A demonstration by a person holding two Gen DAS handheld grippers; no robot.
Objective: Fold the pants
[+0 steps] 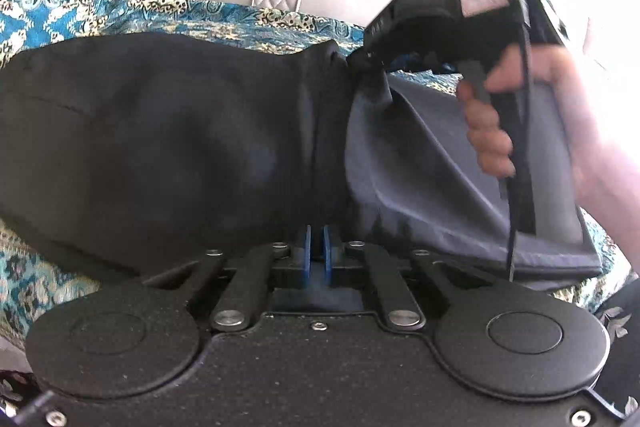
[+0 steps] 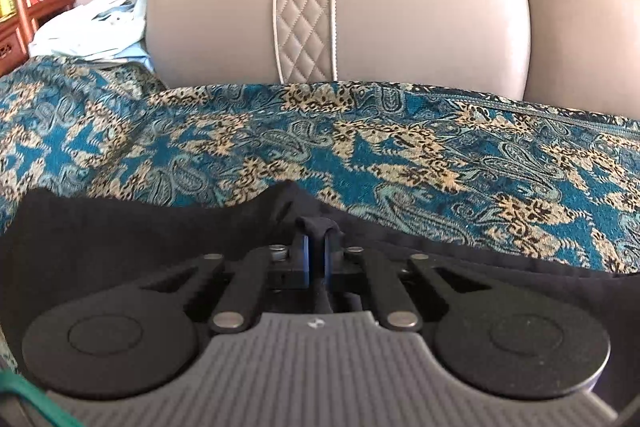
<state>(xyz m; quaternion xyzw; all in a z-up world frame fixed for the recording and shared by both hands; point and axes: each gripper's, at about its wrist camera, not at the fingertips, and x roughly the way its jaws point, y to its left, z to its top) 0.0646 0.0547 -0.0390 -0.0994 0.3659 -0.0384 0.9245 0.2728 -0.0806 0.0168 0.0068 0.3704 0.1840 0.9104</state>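
Note:
Dark pants (image 1: 160,131) lie spread on a teal patterned cloth, with a greyer part (image 1: 420,171) raised and slanting at the right. My left gripper (image 1: 318,245) is at their near edge, its blue pads nearly together with dark cloth pinched between them. My right gripper (image 1: 362,61), held by a hand (image 1: 492,131), grips the far edge and lifts it into a peak. In the right wrist view the right gripper (image 2: 318,247) is shut on a small fold of the pants (image 2: 120,231) that bulges above the pads.
The teal and cream patterned cloth (image 2: 400,155) covers a sofa seat. A beige leather backrest (image 2: 420,19) with a quilted strip rises behind it. Pale clothes (image 2: 92,27) are heaped at the far left, beside dark wooden furniture (image 2: 24,23).

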